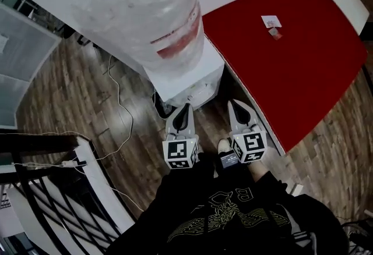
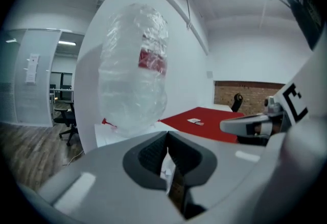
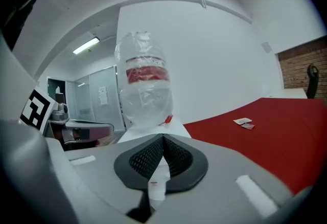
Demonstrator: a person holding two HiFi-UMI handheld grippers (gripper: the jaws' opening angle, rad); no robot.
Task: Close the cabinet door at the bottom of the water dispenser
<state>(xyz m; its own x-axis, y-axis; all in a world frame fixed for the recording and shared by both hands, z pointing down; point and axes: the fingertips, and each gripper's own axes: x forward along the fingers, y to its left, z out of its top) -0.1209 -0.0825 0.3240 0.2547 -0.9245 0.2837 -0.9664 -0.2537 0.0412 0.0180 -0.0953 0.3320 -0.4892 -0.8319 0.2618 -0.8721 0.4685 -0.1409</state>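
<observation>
The water dispenser is a white column with a big clear bottle on top, seen from above in the head view. Its bottom cabinet door is hidden below the body from here. My left gripper and right gripper are held side by side close to my body, pointing at the dispenser's front, both shut and empty. In the left gripper view the bottle stands ahead of the closed jaws. It also rises beyond the right gripper as the bottle in the right gripper view.
A red table with small cards stands right of the dispenser, its edge close to my right gripper. A white cable trails over the wood floor at left. A black and white railing fills the lower left.
</observation>
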